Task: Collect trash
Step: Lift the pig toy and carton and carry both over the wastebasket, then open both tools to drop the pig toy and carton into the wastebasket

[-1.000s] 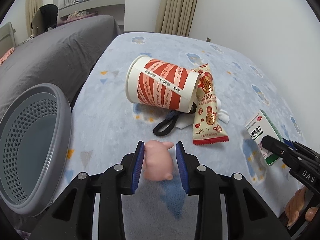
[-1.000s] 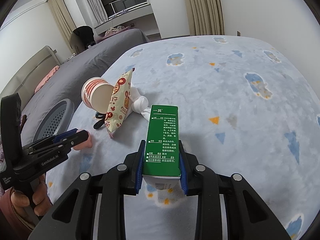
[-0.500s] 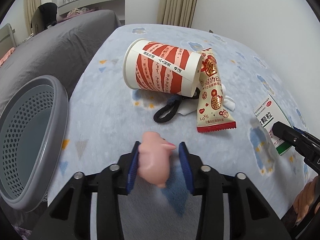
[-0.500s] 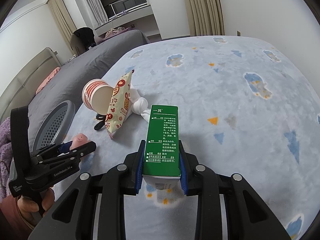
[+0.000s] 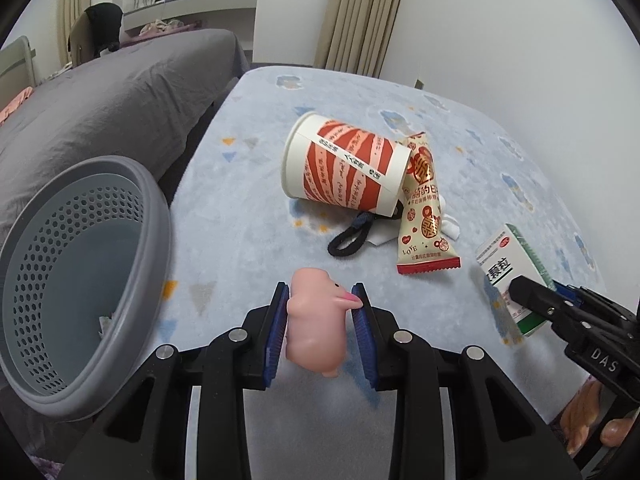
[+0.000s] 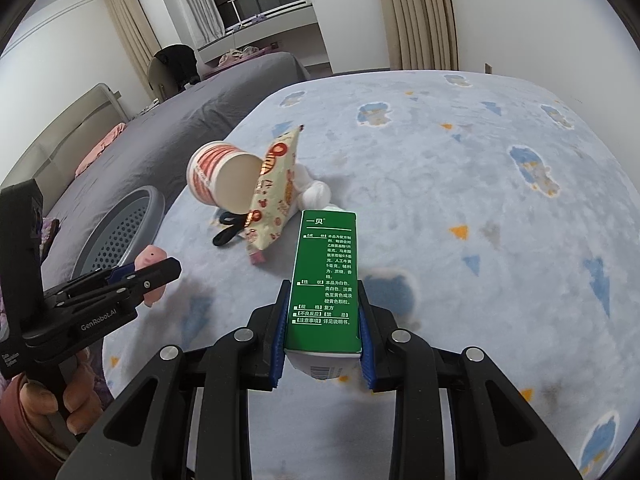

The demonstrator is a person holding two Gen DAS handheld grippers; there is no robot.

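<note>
My left gripper (image 5: 320, 300) is shut on a pink pig toy (image 5: 316, 320) and holds it above the blue patterned blanket (image 5: 248, 216). My right gripper (image 6: 322, 292) is shut on a green and white medicine box (image 6: 326, 280); the box also shows in the left wrist view (image 5: 510, 272). A grey perforated basket (image 5: 72, 280) stands at the left, with a scrap inside. A red striped paper cup (image 5: 344, 172) lies on its side, with a snack packet (image 5: 424, 216), a black hair tie (image 5: 348, 240) and white tissue (image 6: 314, 192) beside it.
A grey bed (image 5: 100, 92) runs along the left behind the basket. A white wall (image 5: 520, 40) and beige curtains (image 5: 360, 12) stand at the far side. The blanket edge drops off toward the basket.
My left gripper has lifted the pink pig off the blanket and risen. My right gripper has held the green box and stayed about in place.
</note>
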